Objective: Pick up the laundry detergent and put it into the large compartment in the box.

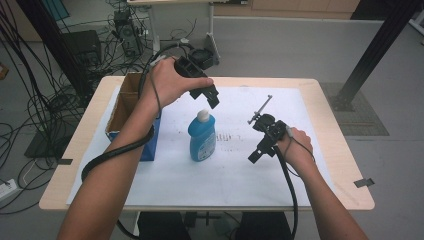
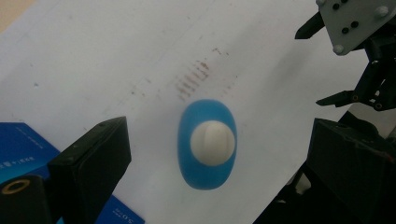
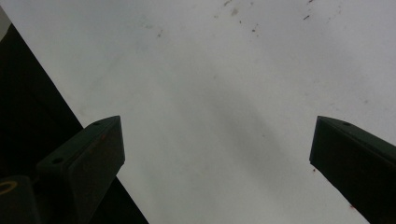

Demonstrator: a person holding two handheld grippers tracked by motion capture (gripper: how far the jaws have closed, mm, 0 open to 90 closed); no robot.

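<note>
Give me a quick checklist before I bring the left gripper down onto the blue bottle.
1. Left gripper open wide enough for the blue bottle: ok.
2. Gripper centred above the white cap: ok, in the left gripper view.
3. Bottle upright on the white sheet: ok.
4. Right gripper apart from the bottle: ok, open, holding nothing.
5. Blue box clear of the bottle: ok.
6. Cap screwed tight: cannot tell.
</note>
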